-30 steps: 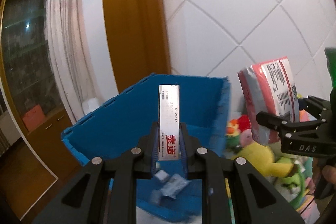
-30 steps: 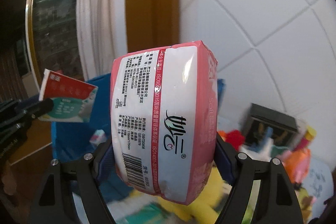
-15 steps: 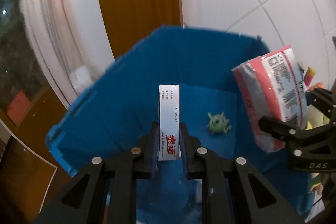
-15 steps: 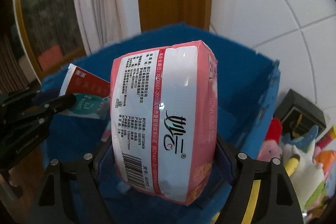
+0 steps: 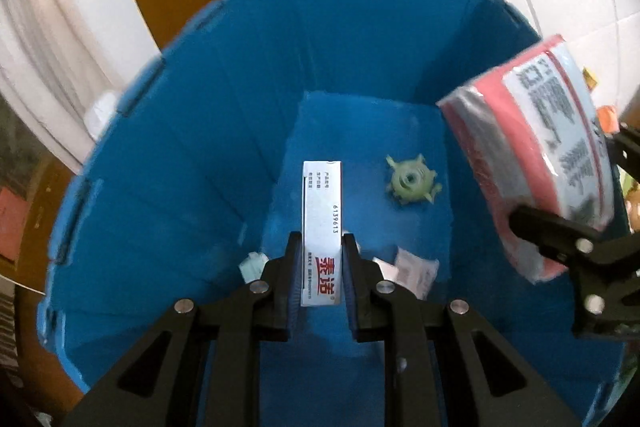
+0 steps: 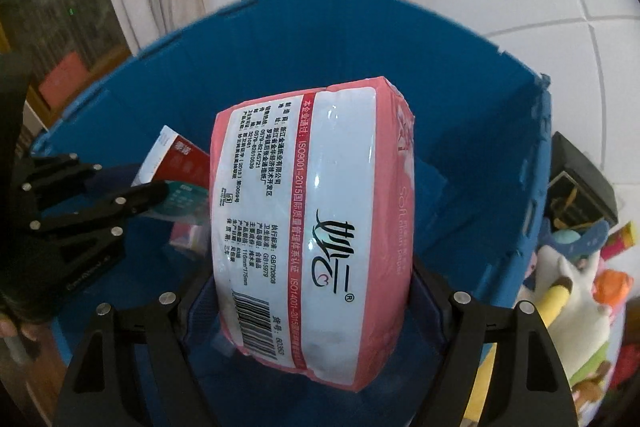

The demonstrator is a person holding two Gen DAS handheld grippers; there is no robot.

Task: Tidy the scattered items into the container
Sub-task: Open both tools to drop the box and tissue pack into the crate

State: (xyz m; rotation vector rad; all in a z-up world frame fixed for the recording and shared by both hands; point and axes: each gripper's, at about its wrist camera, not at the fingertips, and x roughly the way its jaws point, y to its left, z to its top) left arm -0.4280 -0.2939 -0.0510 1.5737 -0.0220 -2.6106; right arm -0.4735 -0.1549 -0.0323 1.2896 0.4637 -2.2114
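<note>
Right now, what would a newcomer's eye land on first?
The pink tissue pack, clamped in the right gripper, fills that view above the blue bin. The left gripper pinches a slim white box over the bin floor, where a green toy lies.

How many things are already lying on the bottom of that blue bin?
3 visible: a green spiky toy, a small white packet and a pale packet. The held box and tissue pack may hide more.
</note>
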